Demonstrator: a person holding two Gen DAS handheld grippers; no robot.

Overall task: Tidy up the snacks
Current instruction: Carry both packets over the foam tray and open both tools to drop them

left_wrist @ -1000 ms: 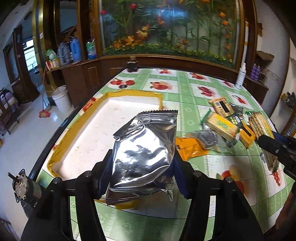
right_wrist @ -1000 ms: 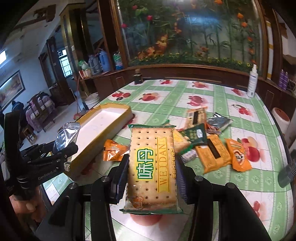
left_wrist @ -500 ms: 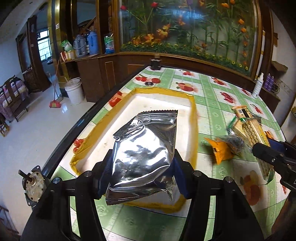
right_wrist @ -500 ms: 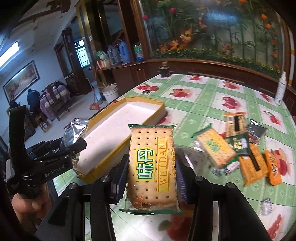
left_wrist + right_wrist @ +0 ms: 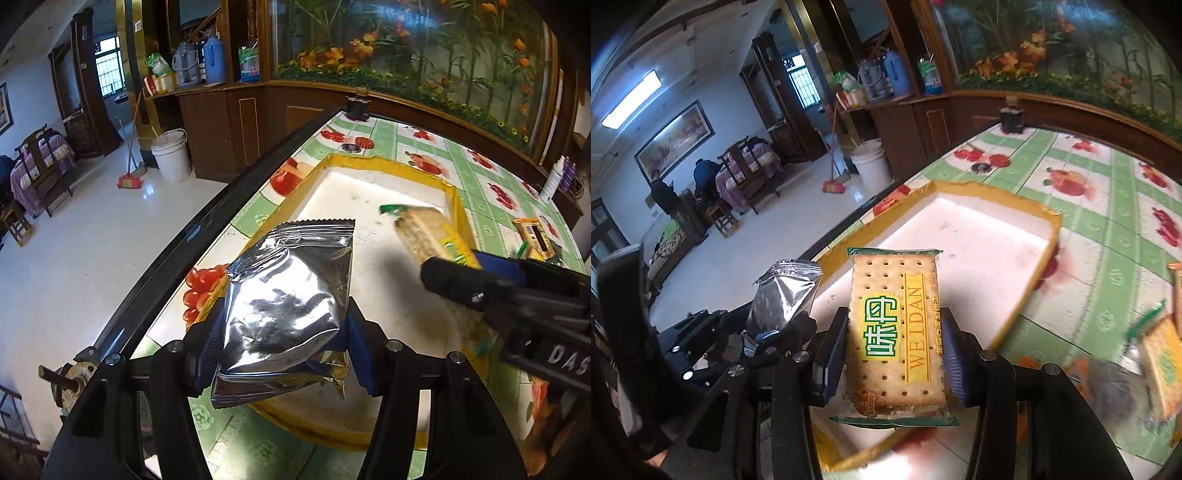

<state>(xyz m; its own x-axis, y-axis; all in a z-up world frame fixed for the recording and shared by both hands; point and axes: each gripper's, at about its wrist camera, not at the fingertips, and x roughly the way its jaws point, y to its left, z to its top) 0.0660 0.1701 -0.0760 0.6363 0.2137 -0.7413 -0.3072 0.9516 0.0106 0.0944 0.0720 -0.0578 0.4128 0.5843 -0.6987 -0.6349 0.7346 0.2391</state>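
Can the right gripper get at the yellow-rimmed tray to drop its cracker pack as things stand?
Probably yes: the right gripper, shut on the cracker pack, hangs over the yellow-rimmed tray, whose white floor looks bare beneath it.

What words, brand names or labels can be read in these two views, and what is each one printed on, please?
"WEIDAN": cracker packet clamped in the right gripper.
"味丹": same packet, green characters.
"DAS": cut-off white letters on the right gripper's body.
Small round logo and side print on the cracker packet: too small.
Silver foil packet in the left gripper: no text visible.
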